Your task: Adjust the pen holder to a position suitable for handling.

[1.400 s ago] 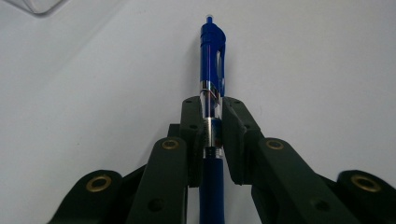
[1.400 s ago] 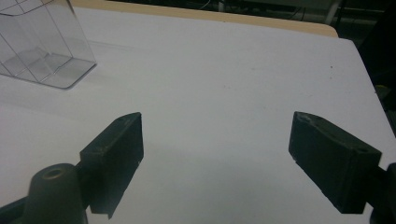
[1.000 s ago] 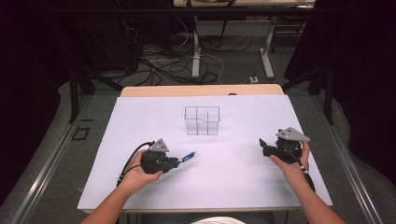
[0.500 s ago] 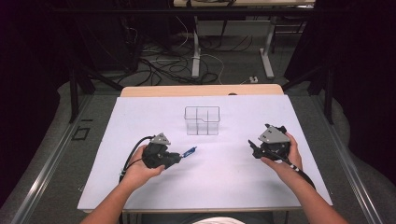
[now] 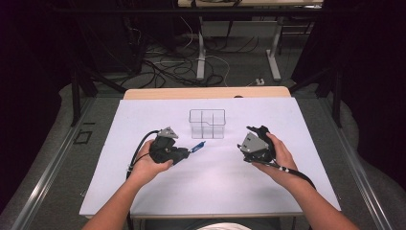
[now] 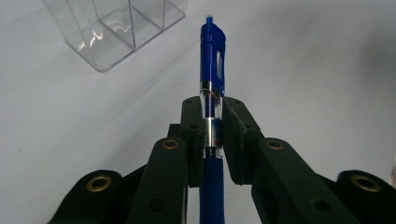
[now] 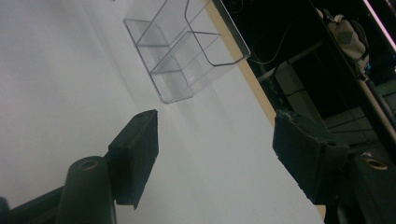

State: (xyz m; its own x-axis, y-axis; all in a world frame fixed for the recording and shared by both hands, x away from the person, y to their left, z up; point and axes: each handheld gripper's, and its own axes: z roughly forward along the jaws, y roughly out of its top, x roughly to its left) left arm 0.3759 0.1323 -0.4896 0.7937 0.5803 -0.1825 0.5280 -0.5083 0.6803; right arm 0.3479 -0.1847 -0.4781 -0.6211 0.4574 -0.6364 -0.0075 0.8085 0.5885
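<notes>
Since the earlier frame both hands have drifted inward toward the clear organizer (image 5: pixel 207 123). Left gripper (image 5: pixel 187 152) pinches the blue pen (image 6: pixel 212 88), organizer just ahead-left of its tip. Right gripper (image 5: pixel 256 133) spread, jaws just been closing, nothing between. Step: carrying pen. Next: upend pen over a compartment.

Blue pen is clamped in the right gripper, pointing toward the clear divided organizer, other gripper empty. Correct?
Not quite: the blue pen is clamped in the left gripper, as the left gripper view shows. It does point toward the clear divided organizer. The empty one is the right gripper, jaws apart with nothing between them, having just been closing.
</notes>
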